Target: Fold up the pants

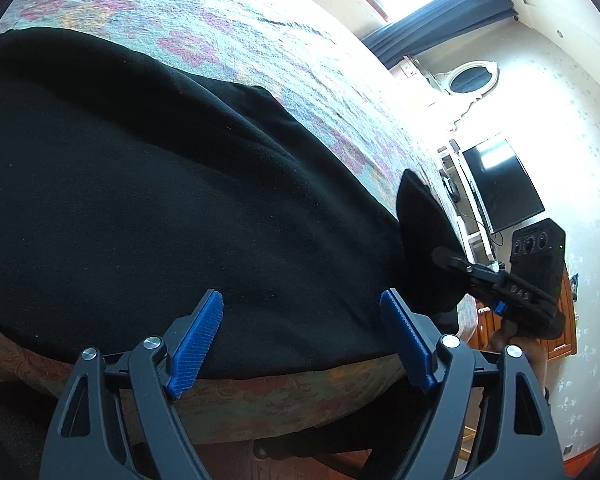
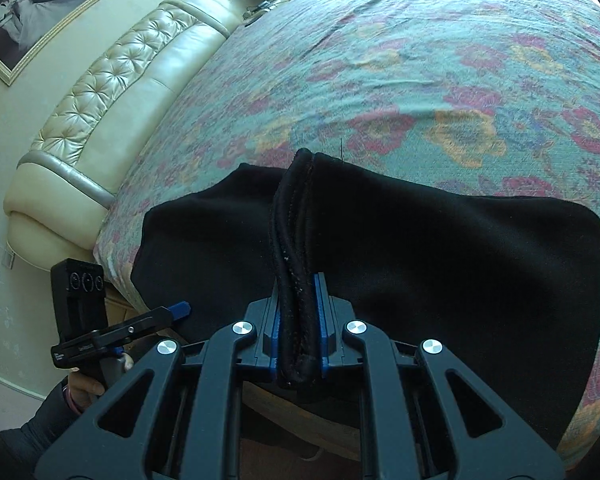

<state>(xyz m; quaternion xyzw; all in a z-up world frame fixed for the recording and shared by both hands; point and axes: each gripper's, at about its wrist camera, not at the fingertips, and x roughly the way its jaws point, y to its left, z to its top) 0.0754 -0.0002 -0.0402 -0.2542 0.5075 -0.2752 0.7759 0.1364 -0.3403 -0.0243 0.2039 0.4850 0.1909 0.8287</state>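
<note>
Black fabric fills my right gripper (image 2: 298,332): its blue pads are pinched together on a thick, bunched hem of the pants (image 2: 420,264), which stands up in a ridge between the fingers and runs away from the camera. My left gripper (image 1: 300,344) hangs with its jaws spread wide, nothing between the blue pads (image 1: 198,344), just over the near edge of the same garment (I cannot tell if the tips brush the cloth). The pants lie spread over the near side of the bed (image 2: 440,80), on a floral bedspread of teal, pink and orange, with one edge reaching the mattress edge. In the left wrist view the right gripper shows at the right, with a raised flap of black cloth at its tip. In the right wrist view the left gripper sits low on the left, a hand (image 2: 86,390) on its handle. Beyond the bed are a cream tufted headboard (image 2: 112,92), a framed picture (image 2: 28,12), and a dark television (image 1: 504,184) against the wall.
</note>
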